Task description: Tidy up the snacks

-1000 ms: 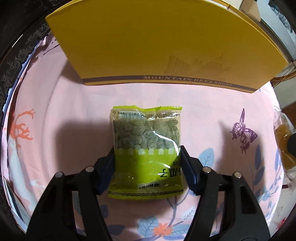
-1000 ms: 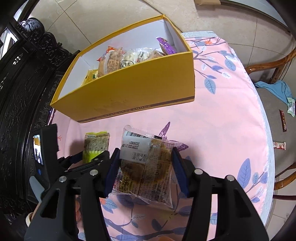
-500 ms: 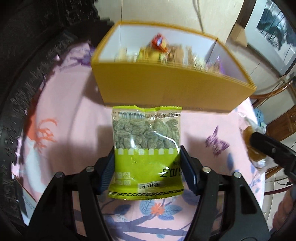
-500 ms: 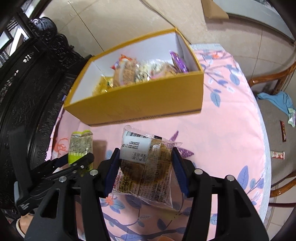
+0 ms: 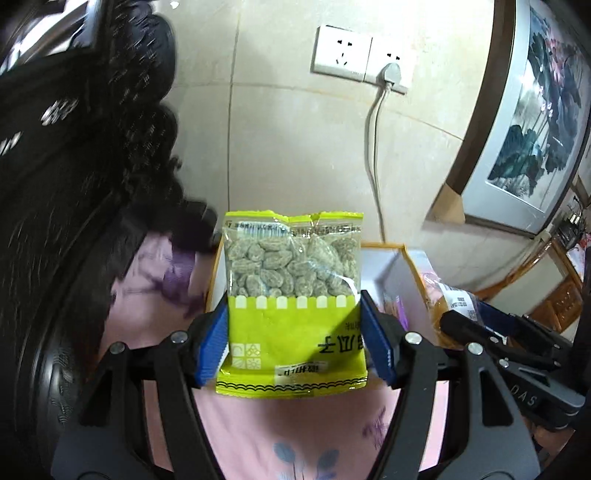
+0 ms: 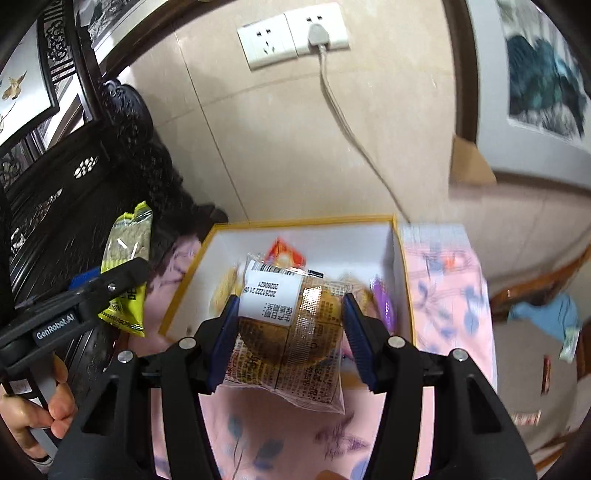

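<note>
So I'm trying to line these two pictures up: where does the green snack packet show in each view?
Left wrist: the green snack packet sits centre frame, clamped between the left gripper fingers, in front of the yellow box.
Right wrist: it appears at the left edge, held beside the box.
Shared landmark: the white wall socket with its plugged-in cable.

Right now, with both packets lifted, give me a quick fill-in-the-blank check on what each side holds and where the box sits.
1. The left gripper is clamped on a ____ packet of pale oval snacks.
2. The right gripper holds a clear-wrapped pastry bearing a ____ label.
3. The yellow box has a ____ interior.
4. A plug sits in the wall ____.

Missing words: green; white; white; socket
</note>
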Motion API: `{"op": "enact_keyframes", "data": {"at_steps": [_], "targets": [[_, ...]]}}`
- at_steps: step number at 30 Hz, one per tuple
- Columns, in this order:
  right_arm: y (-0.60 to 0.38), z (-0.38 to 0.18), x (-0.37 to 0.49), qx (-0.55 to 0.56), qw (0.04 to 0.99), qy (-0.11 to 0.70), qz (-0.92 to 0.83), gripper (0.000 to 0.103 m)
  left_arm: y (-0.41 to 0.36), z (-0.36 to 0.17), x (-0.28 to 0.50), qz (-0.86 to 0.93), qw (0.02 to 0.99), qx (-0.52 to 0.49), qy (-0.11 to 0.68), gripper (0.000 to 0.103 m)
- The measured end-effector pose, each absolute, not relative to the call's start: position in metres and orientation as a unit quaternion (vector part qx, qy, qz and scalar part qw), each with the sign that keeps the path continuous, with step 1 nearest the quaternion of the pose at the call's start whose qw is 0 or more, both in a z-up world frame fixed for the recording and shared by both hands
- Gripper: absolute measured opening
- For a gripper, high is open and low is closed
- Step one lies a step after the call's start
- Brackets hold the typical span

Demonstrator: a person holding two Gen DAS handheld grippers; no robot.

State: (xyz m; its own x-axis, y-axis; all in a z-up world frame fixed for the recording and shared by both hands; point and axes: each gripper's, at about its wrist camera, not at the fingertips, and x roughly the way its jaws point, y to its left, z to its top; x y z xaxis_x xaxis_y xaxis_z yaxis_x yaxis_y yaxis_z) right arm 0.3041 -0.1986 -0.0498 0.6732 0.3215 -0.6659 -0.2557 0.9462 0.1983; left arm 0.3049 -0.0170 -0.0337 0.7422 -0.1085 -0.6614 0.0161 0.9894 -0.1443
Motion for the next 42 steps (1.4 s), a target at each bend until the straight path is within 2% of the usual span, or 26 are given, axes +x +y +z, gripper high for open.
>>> {"op": "enact_keyframes", "data": {"at_steps": [2,3,4,6,20,42], "targets": [[-0.192,-0.049,0.321,0.039,0.91,0.38,0.161,0.06,-0.019,-0.04,0.323,-0.028,0.931,-0.056,0.361,0.087],[-0.189,-0.051,0.333,0.035,0.907,0.392,0.148,0.07,-0.021,-0.042,0.332,-0.019,0.928,-0.046,0.368,0.091],[-0.189,-0.052,0.339,0.035,0.907,0.398,0.133,0.074,-0.021,-0.046,0.338,0.015,0.926,-0.033,0.375,0.099],[-0.193,-0.052,0.339,0.051,0.906,0.4,0.131,0.102,-0.018,-0.049,0.34,0.027,0.921,-0.032,0.387,0.101],[-0.219,-0.076,0.297,0.053,0.891,0.441,0.096,0.102,-0.004,-0.072,0.302,0.044,0.907,-0.022,0.419,0.101],[-0.215,-0.074,0.262,0.013,0.89,0.443,0.106,0.102,-0.005,-0.044,0.275,0.041,0.921,-0.02,0.386,0.101]]}}
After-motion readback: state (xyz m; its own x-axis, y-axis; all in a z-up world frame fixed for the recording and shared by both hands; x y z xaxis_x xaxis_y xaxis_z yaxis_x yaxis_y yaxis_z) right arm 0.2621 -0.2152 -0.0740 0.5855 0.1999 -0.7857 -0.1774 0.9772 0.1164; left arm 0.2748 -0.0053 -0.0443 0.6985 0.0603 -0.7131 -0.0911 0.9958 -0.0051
